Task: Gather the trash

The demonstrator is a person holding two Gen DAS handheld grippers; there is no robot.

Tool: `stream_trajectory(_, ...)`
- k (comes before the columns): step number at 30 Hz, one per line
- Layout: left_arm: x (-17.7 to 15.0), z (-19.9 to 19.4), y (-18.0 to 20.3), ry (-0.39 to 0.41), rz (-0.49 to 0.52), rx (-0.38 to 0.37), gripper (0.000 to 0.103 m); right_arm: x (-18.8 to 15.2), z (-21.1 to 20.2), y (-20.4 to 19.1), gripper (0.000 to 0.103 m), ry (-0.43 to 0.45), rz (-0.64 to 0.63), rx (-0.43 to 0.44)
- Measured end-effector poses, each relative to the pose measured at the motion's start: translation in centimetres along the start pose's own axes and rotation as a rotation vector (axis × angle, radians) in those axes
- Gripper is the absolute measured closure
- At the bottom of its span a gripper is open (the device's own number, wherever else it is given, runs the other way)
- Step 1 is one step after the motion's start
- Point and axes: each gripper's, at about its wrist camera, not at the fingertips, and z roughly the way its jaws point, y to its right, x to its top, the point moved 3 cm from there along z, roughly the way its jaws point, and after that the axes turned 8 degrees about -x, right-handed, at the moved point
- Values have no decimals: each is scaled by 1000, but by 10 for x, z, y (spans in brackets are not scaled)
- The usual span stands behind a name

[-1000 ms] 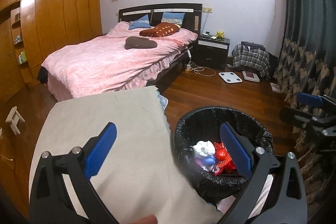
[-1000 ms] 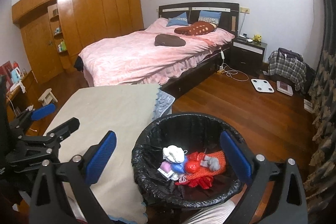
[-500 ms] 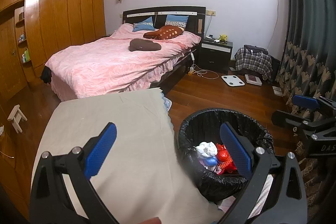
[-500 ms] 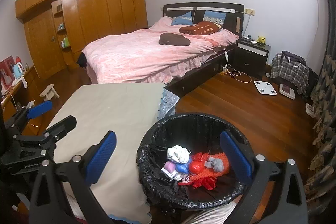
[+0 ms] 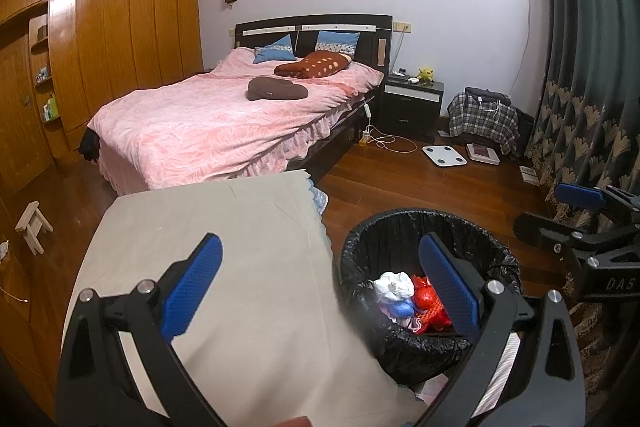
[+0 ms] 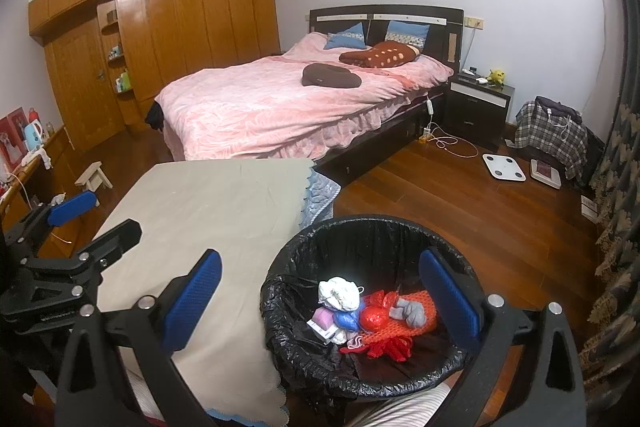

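Trash: a crumpled white wad (image 6: 339,291), a blue lump (image 6: 347,321), a red bag (image 6: 375,315), a grey scrap (image 6: 409,311) and an orange-red mesh piece (image 6: 427,313) lie together at the bottom of the bin.
Bin: a round bin with a black liner (image 6: 376,239) stands on the wooden floor (image 6: 460,195), just beside the covered table; the left wrist view shows the same bin (image 5: 408,227) with the same heap inside.
Table: its beige cloth (image 6: 216,203) looks bare in both views, with no litter showing on it.
Right gripper (image 6: 320,301): jaws spread wide, nothing between the blue pads; it hangs above the near rim of the bin.
Left gripper (image 5: 320,281): jaws also wide and empty, over the table's edge and the bin's left side.
Progress: judging by the bare cloth and the filled bin, the collecting appears done or nearly so.
Left to do: no loose trash is visible on the floor near the bin; the items further off, a white scale (image 6: 503,167) and a plaid bundle (image 6: 550,139) by the nightstand (image 6: 478,107), look like belongings, not litter.
Hidden: the table's near edge and the floor under the grippers are out of sight, so something may remain there.
Beyond: a bed with a pink cover (image 6: 280,111) and wooden wardrobes (image 6: 180,27) fill the rest of the room.
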Motion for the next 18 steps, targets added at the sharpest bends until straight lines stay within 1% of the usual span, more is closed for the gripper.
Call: stream_trajectory(18, -1, -2, 0, -5, -4, 8, 7, 0, 1, 1, 6, -1, 0, 0)
